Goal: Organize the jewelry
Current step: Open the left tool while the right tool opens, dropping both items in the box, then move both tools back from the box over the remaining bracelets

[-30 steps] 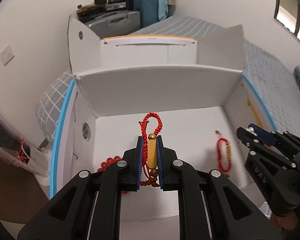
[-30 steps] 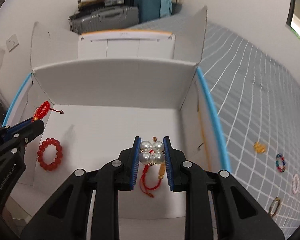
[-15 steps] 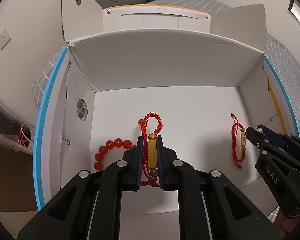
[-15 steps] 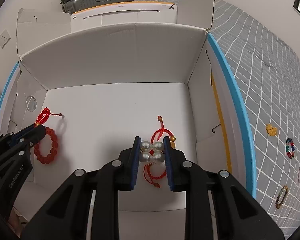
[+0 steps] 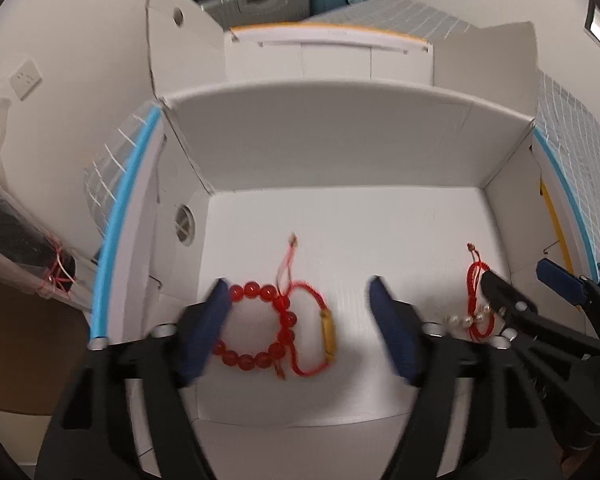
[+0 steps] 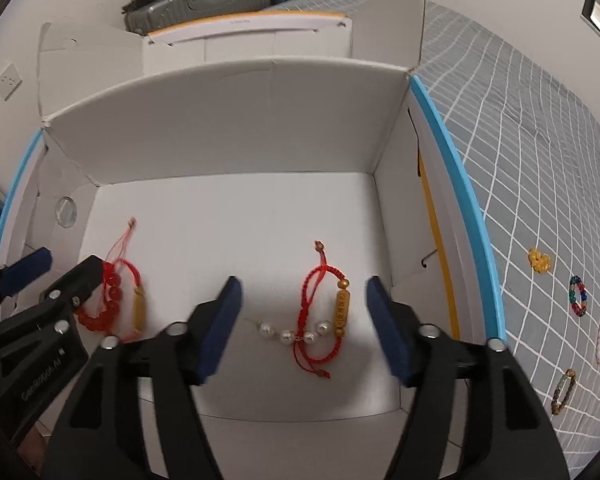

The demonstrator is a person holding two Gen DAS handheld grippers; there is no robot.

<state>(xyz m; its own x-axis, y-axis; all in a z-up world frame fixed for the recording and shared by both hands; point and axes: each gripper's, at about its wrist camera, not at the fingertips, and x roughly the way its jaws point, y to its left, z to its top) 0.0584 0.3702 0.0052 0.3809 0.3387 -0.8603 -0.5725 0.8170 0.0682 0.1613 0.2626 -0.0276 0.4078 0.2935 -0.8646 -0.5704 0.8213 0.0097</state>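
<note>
While both pairs of jaws are standing wide apart and gripping nothing, the left gripper (image 5: 300, 332) is hovering over a red bead bracelet (image 5: 260, 328) and a red cord bracelet (image 5: 314, 332) at lower centre. The right gripper (image 6: 304, 324) is hanging above a pearl strand (image 6: 290, 332) draped across another cord bracelet (image 6: 324, 312), apparently gathered for storage in the white box (image 6: 236, 128). More bracelets (image 6: 578, 296) are lying on the bedspread (image 6: 540, 140) at right.

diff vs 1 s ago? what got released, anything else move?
Both let go. The left gripper opened, dropping its red cord bracelet onto the red bead bracelet. The right gripper opened, dropping the pearl strand across the other cord bracelet. The white box and bead bracelet stayed.
</note>
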